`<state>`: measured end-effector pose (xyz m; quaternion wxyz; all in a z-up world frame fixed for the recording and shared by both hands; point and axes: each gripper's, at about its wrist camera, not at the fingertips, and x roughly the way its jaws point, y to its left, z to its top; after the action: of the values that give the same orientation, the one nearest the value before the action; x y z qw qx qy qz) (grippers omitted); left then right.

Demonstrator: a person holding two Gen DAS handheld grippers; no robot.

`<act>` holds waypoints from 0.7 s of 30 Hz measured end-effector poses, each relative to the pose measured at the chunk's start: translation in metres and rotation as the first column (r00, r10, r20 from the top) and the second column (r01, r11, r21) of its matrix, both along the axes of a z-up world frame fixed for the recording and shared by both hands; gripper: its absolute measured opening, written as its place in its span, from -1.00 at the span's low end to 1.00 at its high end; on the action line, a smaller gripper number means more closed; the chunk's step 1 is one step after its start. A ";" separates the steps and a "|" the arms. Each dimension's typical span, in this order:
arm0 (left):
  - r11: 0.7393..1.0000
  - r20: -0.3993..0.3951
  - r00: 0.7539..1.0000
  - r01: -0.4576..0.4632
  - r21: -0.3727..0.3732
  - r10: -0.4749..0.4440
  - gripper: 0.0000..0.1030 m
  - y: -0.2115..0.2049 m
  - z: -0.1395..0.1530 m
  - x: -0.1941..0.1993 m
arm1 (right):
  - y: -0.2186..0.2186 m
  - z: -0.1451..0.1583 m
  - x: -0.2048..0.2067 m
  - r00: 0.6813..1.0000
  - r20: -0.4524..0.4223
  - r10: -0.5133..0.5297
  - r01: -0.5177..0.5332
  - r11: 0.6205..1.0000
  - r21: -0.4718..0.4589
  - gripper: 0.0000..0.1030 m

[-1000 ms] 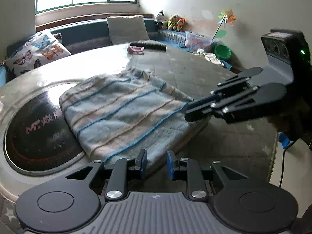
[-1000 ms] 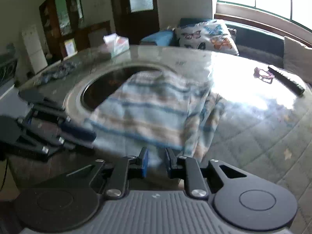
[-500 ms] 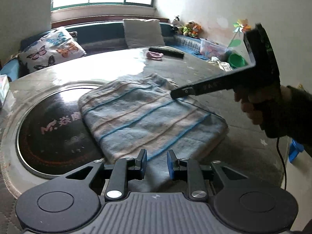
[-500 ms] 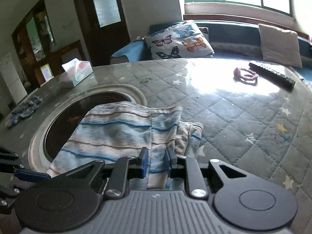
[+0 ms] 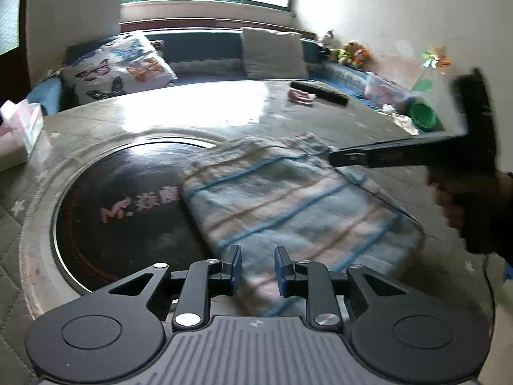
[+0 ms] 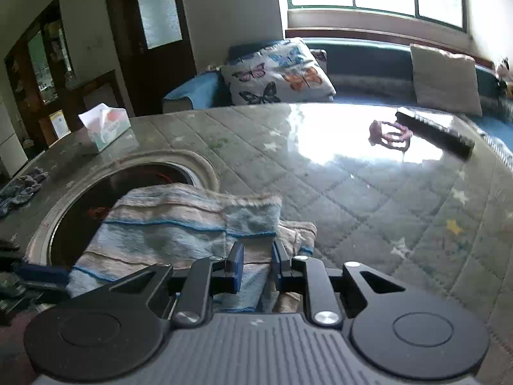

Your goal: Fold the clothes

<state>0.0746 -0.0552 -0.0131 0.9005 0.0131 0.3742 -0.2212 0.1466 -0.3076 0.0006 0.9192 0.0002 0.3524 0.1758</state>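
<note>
**Folded striped cloth on the bench, both grippers at its edges**

The striped cloth point(image 5: 288, 205) lies folded on the quilted bench point(image 6: 368, 192), partly over the dark round inset point(image 5: 128, 211). My left gripper point(image 5: 258, 269) hovers at its near edge, fingers parted, holding nothing. My right gripper point(image 6: 256, 264) has its fingers parted around the cloth's corner; whether they pinch it I cannot tell.
</note>
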 end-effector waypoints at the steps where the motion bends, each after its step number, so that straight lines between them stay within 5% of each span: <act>1: 1.000 -0.002 1.000 -0.013 0.001 0.013 -0.49 0.001 0.000 0.003 | 0.002 0.002 -0.003 1.000 0.007 0.007 -0.007 1.000 -0.005 -0.65; 9: 0.995 -0.045 0.994 -0.096 -0.004 0.096 -0.46 0.012 -0.006 0.024 | 0.044 0.023 -0.037 0.980 0.043 0.193 -0.191 0.981 -0.033 -0.48; 21: 0.983 -0.055 0.984 -0.171 -0.060 0.168 -0.46 0.035 0.007 0.030 | 0.123 0.013 -0.083 0.906 -0.012 0.423 -0.423 0.903 -0.080 -0.25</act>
<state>0.1049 -0.0202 -0.0061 0.9065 -0.0532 0.3887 -0.1561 0.0636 -0.1849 0.0134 0.8593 -0.1137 0.3484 0.3567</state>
